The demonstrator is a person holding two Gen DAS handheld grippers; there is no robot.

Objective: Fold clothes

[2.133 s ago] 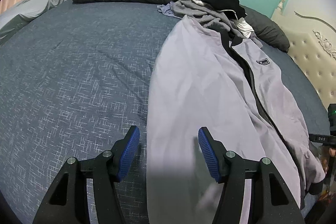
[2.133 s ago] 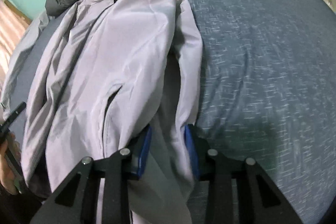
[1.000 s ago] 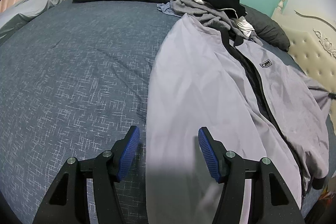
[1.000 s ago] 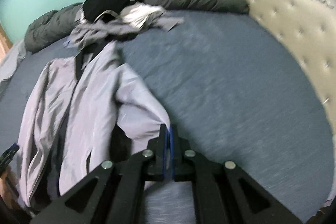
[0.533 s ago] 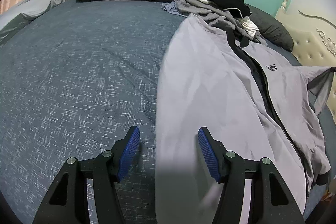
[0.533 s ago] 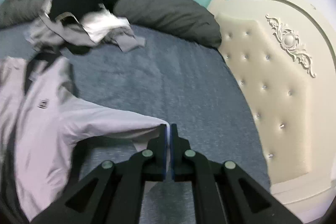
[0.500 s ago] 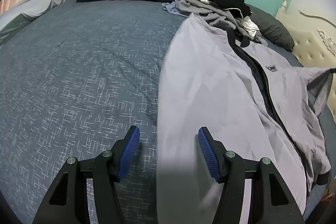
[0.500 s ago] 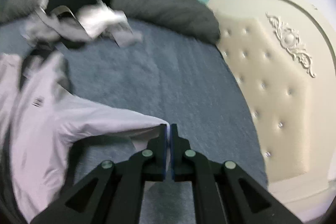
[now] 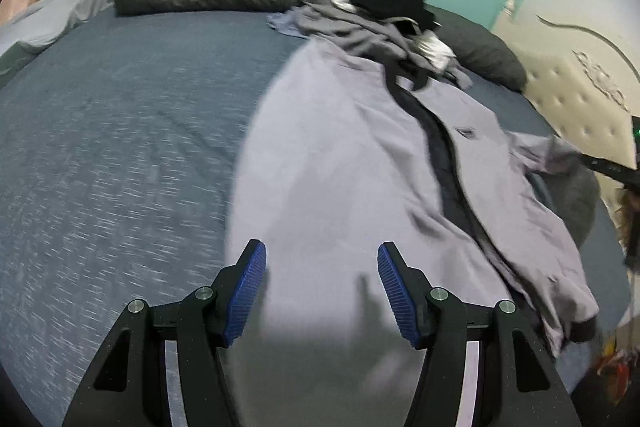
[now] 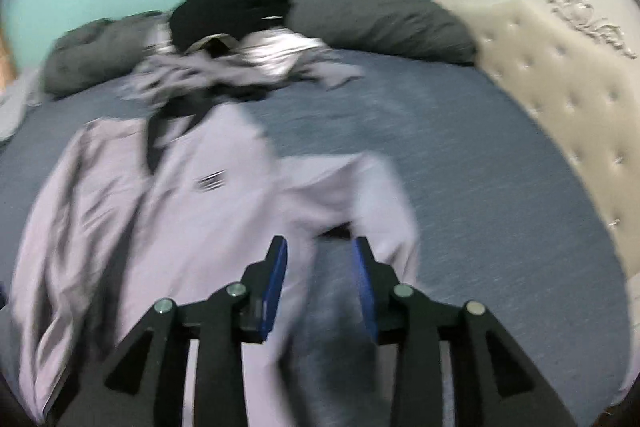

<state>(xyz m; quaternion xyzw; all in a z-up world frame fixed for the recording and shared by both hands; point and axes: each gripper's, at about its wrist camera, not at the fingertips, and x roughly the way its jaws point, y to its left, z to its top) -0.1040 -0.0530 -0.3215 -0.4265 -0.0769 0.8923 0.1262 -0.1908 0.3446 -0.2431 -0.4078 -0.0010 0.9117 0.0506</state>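
A pale grey zip jacket (image 9: 352, 155) lies front-up on the blue bedspread (image 9: 120, 147), its dark collar toward the pillows. My left gripper (image 9: 322, 271) hovers open over the jacket's lower left part, nothing between its blue pads. In the right wrist view the same jacket (image 10: 200, 203) is blurred by motion; its right sleeve (image 10: 372, 187) lies spread sideways on the bed. My right gripper (image 10: 320, 263) is open just above the sleeve's end, holding nothing. The right gripper's black body (image 9: 608, 165) shows at the far right of the left wrist view.
A heap of grey, white and black clothes (image 9: 372, 11) sits at the jacket's collar. Dark pillows (image 10: 384, 23) line the teal wall. A cream tufted headboard (image 10: 560, 99) borders the right side. Bare blue bedspread (image 10: 500, 187) stretches right of the sleeve.
My right gripper, shut on the sleeve cuff and pulling it out sideways, has opened and let the sleeve drop flat. The left gripper stayed open and shifted slightly right over the jacket.
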